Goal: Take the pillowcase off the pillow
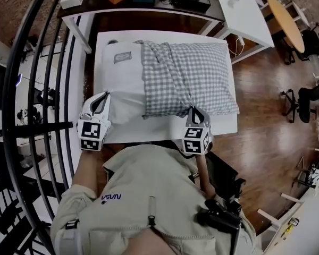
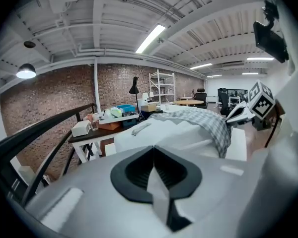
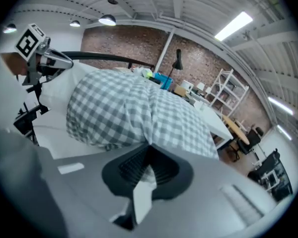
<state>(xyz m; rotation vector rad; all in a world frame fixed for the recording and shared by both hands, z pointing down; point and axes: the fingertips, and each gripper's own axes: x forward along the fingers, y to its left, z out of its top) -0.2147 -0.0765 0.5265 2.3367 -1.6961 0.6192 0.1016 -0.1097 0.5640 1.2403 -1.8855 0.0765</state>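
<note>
Looks steeply down on a white table, pillow lying lengthwise across it. Left end of the pillow bare and white, larger right part inside the grey-checked pillowcase, open hem rumpled across the pillow, so roughly early-to-mid task by the look of it. Has the left gripper clenched on the bare end's near edge, jaws fully together, apparently on a pinch of white cover. Has the right gripper grasping the pillowcase at its near edge, checked cloth gathered straight into the closed jaws, creases fanning from that spot up toward the hem. Reads as anchor-and-pull: left for holding, right for stripping. For a clean pull, draw the right gripper along the pillow's length toward the table's right end, away from the left one, low and level to slide the cloth instead of lifting the whole pillow. Keep the left grip fixed, no following. Expect lag on the far side of the case with only the near edge held, so pull steadily, then probably regrip farther along or at the far edge. Watch both pinches, thin cloth, likely to slip under a jerk. Mind the near table edge, pillow close to it. Smallest item: sewn label on the bare end, no bearing on the pull
</note>
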